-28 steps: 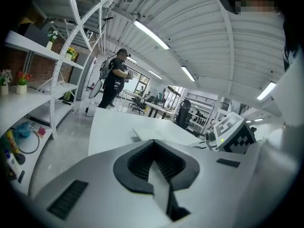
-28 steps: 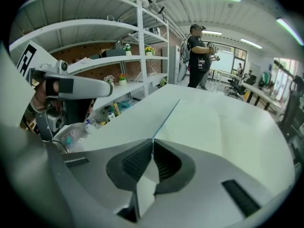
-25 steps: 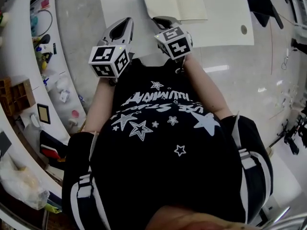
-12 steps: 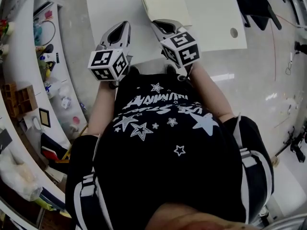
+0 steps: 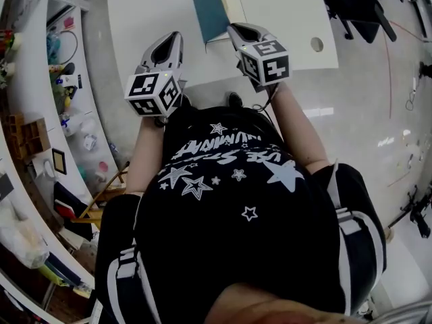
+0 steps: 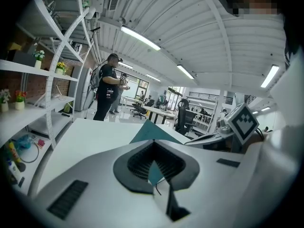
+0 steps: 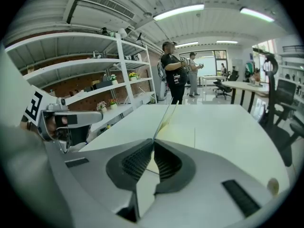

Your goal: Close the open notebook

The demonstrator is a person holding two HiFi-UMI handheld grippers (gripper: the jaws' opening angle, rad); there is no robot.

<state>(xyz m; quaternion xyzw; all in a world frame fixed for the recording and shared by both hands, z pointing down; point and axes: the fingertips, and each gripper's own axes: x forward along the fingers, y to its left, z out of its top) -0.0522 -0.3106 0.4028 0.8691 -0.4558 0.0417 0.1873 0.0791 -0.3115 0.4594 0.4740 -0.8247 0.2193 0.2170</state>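
The notebook [image 5: 210, 7] lies on the white table [image 5: 148, 5], its teal cover [image 5: 206, 11] lifted and standing nearly on edge beside the cream pages [image 7: 183, 137]. My right gripper [image 5: 237, 28] is at the cover's near edge; in the right gripper view its jaws [image 7: 154, 140] are shut on that thin cover edge [image 7: 164, 120]. My left gripper [image 5: 170, 38] hovers over the table to the left of the notebook, shut, with nothing in it [image 6: 154, 141]. From the left gripper view the raised teal cover [image 6: 151, 133] shows just ahead.
White shelving [image 5: 40, 79] with small clutter runs along the left. Office chairs [image 5: 358, 5] stand beyond the table's right edge. A cable hole [image 5: 316, 44] sits near the table's right corner. Two people [image 7: 175, 72] stand far behind the table.
Both grippers have moved forward over the table's near edge. The notebook, which lay open with cream pages up, now has its left teal cover raised, with the right gripper at its edge.
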